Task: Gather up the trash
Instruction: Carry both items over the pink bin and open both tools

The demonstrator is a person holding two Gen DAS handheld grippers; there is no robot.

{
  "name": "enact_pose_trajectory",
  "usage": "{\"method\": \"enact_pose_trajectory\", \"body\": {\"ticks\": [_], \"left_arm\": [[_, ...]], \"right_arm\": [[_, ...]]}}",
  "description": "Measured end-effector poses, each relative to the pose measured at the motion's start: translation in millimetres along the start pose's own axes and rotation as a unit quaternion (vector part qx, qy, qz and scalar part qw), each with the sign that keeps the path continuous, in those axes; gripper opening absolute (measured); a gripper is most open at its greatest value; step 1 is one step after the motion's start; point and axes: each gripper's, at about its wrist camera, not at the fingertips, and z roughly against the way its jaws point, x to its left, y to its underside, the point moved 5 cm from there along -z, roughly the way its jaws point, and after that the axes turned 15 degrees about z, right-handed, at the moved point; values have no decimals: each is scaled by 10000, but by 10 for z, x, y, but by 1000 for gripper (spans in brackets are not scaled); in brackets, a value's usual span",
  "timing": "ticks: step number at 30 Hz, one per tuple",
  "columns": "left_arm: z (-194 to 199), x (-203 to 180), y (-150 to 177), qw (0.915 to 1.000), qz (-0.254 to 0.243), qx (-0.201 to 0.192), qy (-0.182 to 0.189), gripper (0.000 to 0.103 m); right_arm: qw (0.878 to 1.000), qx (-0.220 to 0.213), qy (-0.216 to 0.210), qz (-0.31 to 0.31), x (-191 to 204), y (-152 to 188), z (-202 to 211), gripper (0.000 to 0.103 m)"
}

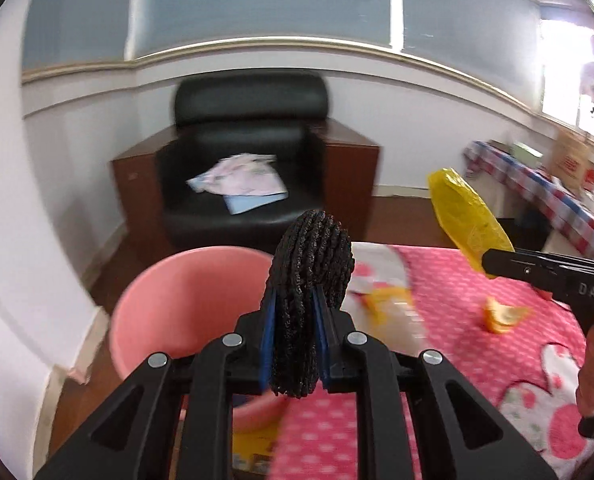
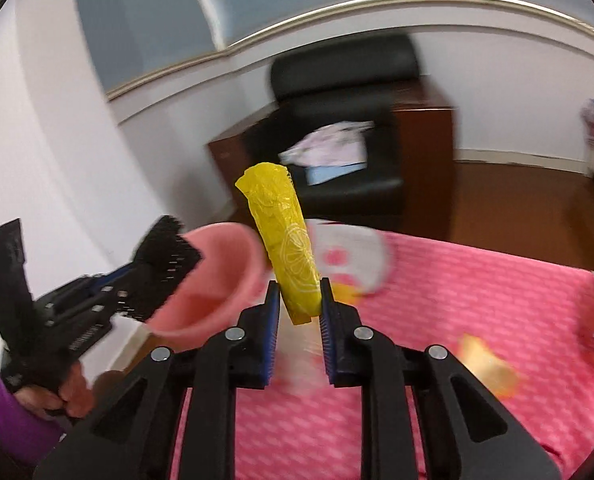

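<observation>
We tilt our left gripper (image 1: 295, 320) downward, clamped on a black ribbed round pad (image 1: 309, 276) beside the pink plastic basin's (image 1: 185, 300) rim, while at three o'clock our right gripper (image 2: 297, 304) pinches a crumpled yellow plastic wrapper (image 2: 285, 236) above the pink dotted blanket (image 1: 477, 320).

The black scrubbing pad (image 1: 311, 264) looks coarse and ridged, matt. The yellow wrapper (image 2: 287, 240) is thin, crinkled plastic with a slight sheen. The pink bucket (image 1: 185, 300) is smooth plastic. A soft pink cloth (image 1: 477, 320) covers the table. The armchair (image 1: 249, 152) is glossy black leather with wood sides.
</observation>
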Motion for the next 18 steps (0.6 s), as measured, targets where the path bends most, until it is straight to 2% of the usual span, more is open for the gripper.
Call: {"method": "enact_pose_trajectory", "body": {"ticks": [4,8,16,17,18], "left_arm": [[-95,360,-27,9994,161,13,-306,16],[-210,619,-27,9985,321,86,-444,16],[-482,873,-5,9969,457,218,-595,21],[-506,890,-6,9967,472,214,-619,23],[-539,911,-11,9965,487,225,-635,30]], "right_arm": [[9989,175,-421,133,399,-179,-441,20],[9965,459,-697,88,709,-228,-857,20],[9924,963,-757,-66,864,-124,-1366,21],[9922,1004,-741,-73,866,-116,-1407,22],[9919,1027,-741,-89,867,-115,-1435,24]]}}
